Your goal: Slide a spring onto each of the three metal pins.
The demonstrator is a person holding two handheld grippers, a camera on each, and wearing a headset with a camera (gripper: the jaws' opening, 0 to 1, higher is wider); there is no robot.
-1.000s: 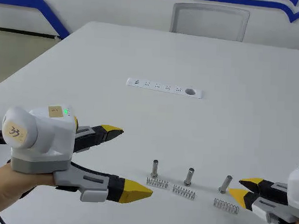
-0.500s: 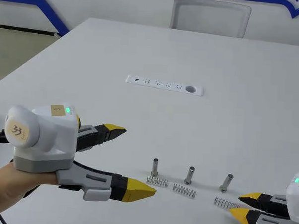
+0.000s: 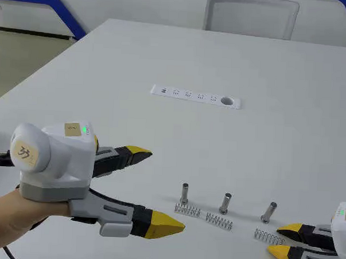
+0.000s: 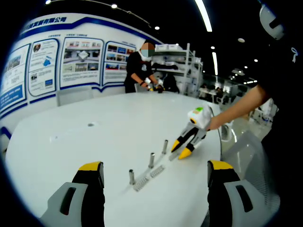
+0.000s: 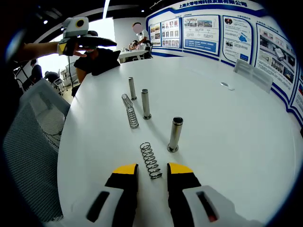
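Three metal pins stand upright in a row on the white table (image 3: 288, 111): left pin (image 3: 184, 193), middle pin (image 3: 225, 202), right pin (image 3: 269, 211). A spring lies flat in front of each: left spring (image 3: 187, 210), middle spring (image 3: 219, 221), right spring (image 3: 266, 237). My right gripper (image 3: 277, 240) is low at the right spring's near end, open by a narrow gap. In the right gripper view that spring (image 5: 150, 160) reaches in between the tips of the gripper (image 5: 152, 169), beside the nearest pin (image 5: 175, 134). My left gripper (image 3: 156, 189) hovers wide open and empty, left of the pins.
A white power strip (image 3: 196, 96) lies mid-table beyond the pins. A grey chair (image 3: 251, 15) stands at the far edge. The table edge runs close behind my right gripper, with a mesh chair (image 5: 33, 142) beside it. A person (image 4: 141, 71) stands beyond the table's far end.
My right gripper has drawn back from beside the right pin, dropped to the right spring's near end, and narrowed its jaws. The left gripper has hardly moved. The head camera shifted slightly.
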